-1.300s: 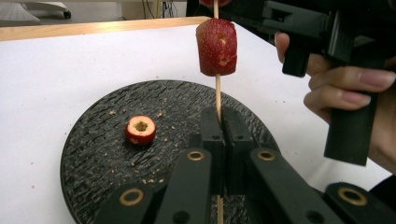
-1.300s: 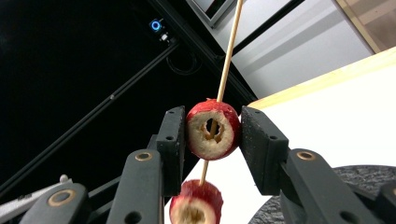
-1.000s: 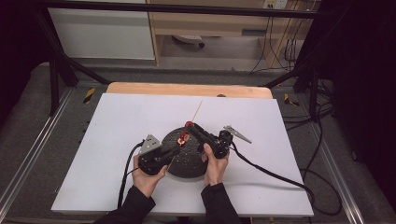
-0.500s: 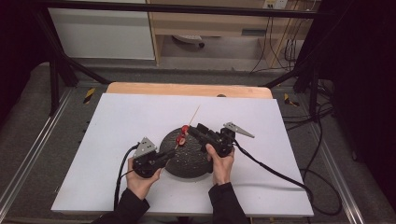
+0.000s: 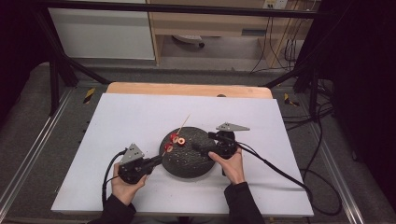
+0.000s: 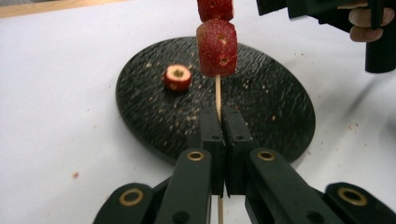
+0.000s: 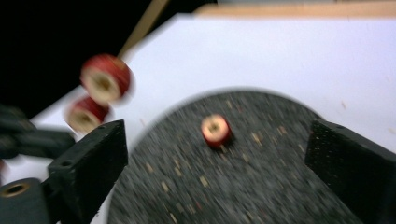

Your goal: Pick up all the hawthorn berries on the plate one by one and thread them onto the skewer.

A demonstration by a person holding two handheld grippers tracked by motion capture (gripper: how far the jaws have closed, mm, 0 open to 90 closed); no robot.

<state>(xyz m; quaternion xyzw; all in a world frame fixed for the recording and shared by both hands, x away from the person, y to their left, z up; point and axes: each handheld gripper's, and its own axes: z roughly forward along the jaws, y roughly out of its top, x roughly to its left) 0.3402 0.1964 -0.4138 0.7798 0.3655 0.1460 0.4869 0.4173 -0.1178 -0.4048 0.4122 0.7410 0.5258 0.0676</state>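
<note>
A: From the high view, what can you make out?

B: A round black plate on the white table. The left gripper sits at the plate's left edge, the right gripper over its right half. A thin skewer slants up and away from the left gripper, with red fruit pieces near the plate's upper left. How many are on the stick is hard to tell from there.

A: Does the left gripper view settle that?

B: Yes. Its jaws are pressed together on the skewer, and two strawberry pieces are threaded on it, one above the other, raised over the plate. A third, loose piece lies on the plate, apart from the stick.

A: And the right gripper view?

B: It is blurred, but its jaws stand wide apart with nothing between them. The loose piece lies on the plate ahead of them, and the two skewered pieces hang at the left.
</note>
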